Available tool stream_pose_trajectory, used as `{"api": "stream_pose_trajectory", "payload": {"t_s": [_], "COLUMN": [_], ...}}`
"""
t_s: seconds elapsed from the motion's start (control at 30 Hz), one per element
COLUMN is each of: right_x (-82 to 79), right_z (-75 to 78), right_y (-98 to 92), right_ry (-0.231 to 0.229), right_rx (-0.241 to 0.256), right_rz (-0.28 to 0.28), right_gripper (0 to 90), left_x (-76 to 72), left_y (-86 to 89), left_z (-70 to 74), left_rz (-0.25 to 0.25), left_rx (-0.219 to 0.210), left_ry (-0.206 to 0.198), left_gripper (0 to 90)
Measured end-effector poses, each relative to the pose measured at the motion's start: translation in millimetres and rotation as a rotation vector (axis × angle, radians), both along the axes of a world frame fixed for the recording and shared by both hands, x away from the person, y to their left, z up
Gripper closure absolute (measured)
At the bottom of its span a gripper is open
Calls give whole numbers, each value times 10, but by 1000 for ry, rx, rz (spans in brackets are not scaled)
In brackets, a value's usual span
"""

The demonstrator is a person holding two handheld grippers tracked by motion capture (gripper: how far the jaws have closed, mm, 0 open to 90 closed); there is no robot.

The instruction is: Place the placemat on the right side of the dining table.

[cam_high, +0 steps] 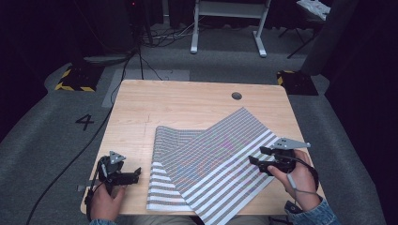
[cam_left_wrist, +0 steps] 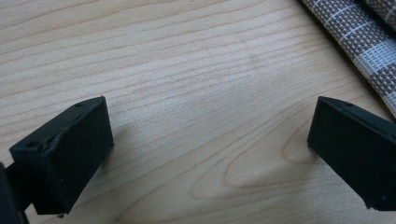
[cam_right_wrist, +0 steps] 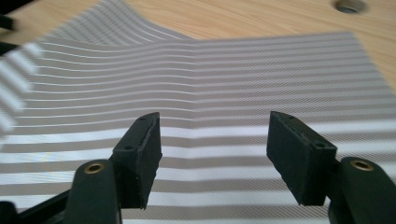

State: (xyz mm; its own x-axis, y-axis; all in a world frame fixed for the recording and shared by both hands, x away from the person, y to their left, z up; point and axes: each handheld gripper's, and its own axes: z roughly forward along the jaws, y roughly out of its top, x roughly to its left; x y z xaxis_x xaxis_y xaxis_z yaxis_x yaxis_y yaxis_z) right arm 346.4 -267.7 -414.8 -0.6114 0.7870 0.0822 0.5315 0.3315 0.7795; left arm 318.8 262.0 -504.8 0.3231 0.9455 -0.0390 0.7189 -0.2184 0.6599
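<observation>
Striped woven mat (cam_high: 211,159): grey-brown and white bands, lying on the near half of the wooden table (cam_high: 178,101). One part is folded diagonally over the other, so the stripes run in two directions; its near corner reaches the table's front edge.

Left gripper (cam_high: 133,176): held in the person's left hand (cam_high: 105,201) at the table's near left corner, just beside the mat's left edge, apart from it. Jaws spread wide over bare wood, nothing between them.

Right gripper (cam_high: 258,155): held in the right hand (cam_high: 300,180) over the mat's right side. Jaws wide apart above the striped surface, holding nothing.

Round cable hole (cam_high: 236,96): in the tabletop beyond the mat.
</observation>
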Motion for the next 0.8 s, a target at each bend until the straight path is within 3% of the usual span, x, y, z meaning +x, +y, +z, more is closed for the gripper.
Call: {"api": "stream_pose_trajectory", "payload": {"t_s": [0.23, 0.47, 0.67, 0.8], "right_x": [186, 323, 392, 386], "right_z": [-219, -449, -640, -677], "right_y": [-431, -719, -858, -894], "right_ry": [65, 130, 181, 210], "right_rx": [-70, -134, -173, -191], "right_rz": [-176, -300, -372, -418], "right_gripper": [329, 309, 295, 285], "left_x": [0, 0, 0, 0], "left_y": [0, 0, 0, 0], "left_z": [0, 0, 0, 0], "left_rz": [0, 0, 0, 0], "left_rx": [0, 0, 0, 0], "left_ry": [0, 0, 0, 0], "left_gripper": [2, 2, 2, 2]}}
